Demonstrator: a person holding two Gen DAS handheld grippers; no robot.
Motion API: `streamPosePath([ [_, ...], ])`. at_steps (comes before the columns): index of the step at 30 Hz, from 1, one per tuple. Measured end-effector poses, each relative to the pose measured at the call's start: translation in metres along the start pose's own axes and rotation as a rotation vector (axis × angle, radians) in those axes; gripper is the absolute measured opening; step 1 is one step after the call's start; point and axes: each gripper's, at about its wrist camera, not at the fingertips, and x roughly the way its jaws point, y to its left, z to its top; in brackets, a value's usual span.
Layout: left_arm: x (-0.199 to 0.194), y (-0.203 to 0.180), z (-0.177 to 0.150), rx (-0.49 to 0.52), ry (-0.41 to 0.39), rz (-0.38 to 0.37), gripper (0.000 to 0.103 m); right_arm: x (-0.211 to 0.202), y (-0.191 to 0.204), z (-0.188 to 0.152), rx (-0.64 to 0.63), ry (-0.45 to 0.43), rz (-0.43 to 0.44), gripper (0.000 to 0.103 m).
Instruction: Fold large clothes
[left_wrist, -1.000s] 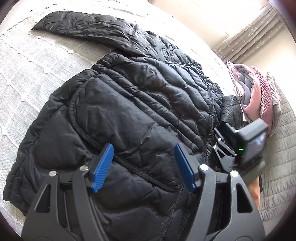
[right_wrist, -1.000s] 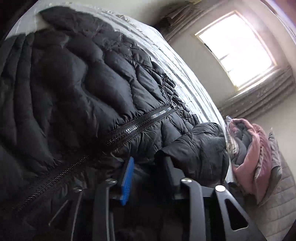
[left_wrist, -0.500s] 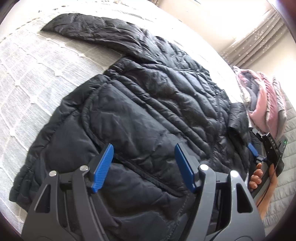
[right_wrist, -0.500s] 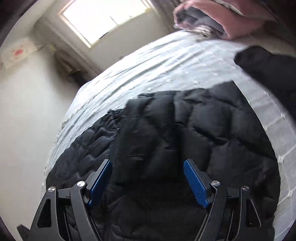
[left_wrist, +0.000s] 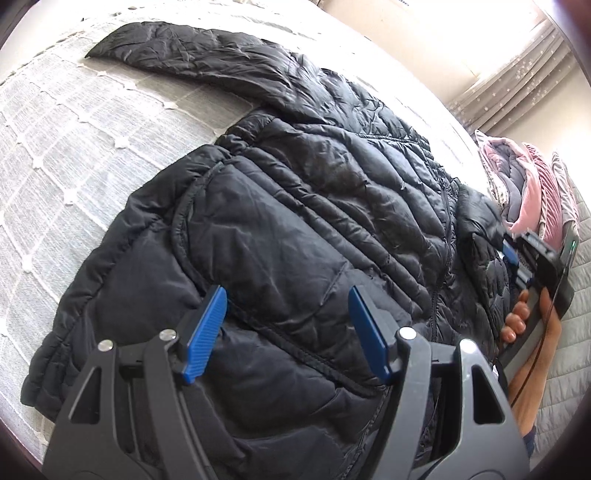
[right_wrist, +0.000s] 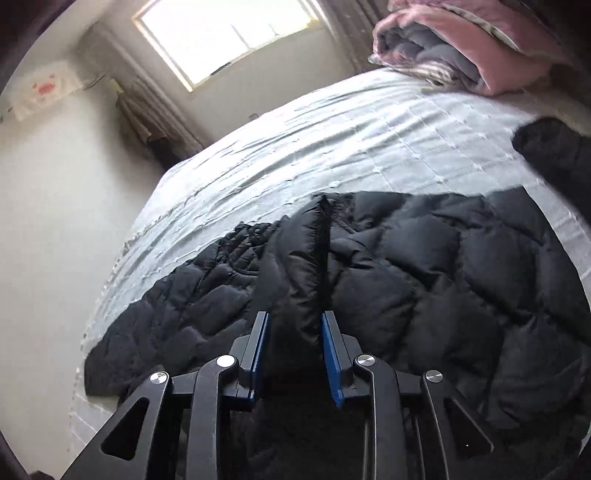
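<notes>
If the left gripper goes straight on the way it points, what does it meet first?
Most likely the black puffer jacket: the left gripper stands open over its quilted front, nothing between. How near is unclear.

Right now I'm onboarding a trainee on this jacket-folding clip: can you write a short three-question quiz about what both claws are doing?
1. True or false: the left claw is clamped on the black puffer jacket.
2. What sits between the blue pads of the right claw?
   A. a raised fold of the jacket
   B. the pink and grey bedding
   C. nothing
3. In a few words: what lies on the bed beyond the jacket, toward the curtain?

Key
1. False: its jaws stand wide apart above the fabric.
2. A: the jaws have just been closing, and the pads press a fold that stands up off the jacket.
3. A folded pile of pink and grey bedding.
</notes>
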Motion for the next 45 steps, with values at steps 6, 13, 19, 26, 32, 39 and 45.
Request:
streamPosePath([
  [6,-0.002,0.005,0.003,-0.019,-0.008,-0.008,0.069,0.037,0.056,-0.023,-0.22,0.079,-0.039,0.028],
  [13,-0.003,0.011,0.009,-0.024,-0.006,-0.02,0.069,0.068,0.115,-0.062,-0.464,0.144,-0.009,0.049],
  [19,-0.003,0.029,0.016,-0.095,0.001,-0.041,0.069,0.043,0.146,-0.098,-0.684,0.117,0.04,0.073],
  [26,-0.003,0.03,0.017,-0.102,0.004,-0.053,0.069,0.005,0.13,-0.086,-0.583,0.108,0.214,0.088],
  [32,-0.003,0.036,0.018,-0.124,0.006,-0.056,0.069,0.002,0.14,-0.094,-0.562,0.102,0.266,0.089],
  [39,-0.003,0.036,0.019,-0.123,0.003,-0.061,0.069,-0.002,0.18,-0.094,-0.684,-0.04,0.139,0.09],
  [45,-0.005,0.044,0.022,-0.141,0.003,-0.068,0.069,-0.007,0.197,-0.086,-0.61,-0.022,0.233,0.09],
])
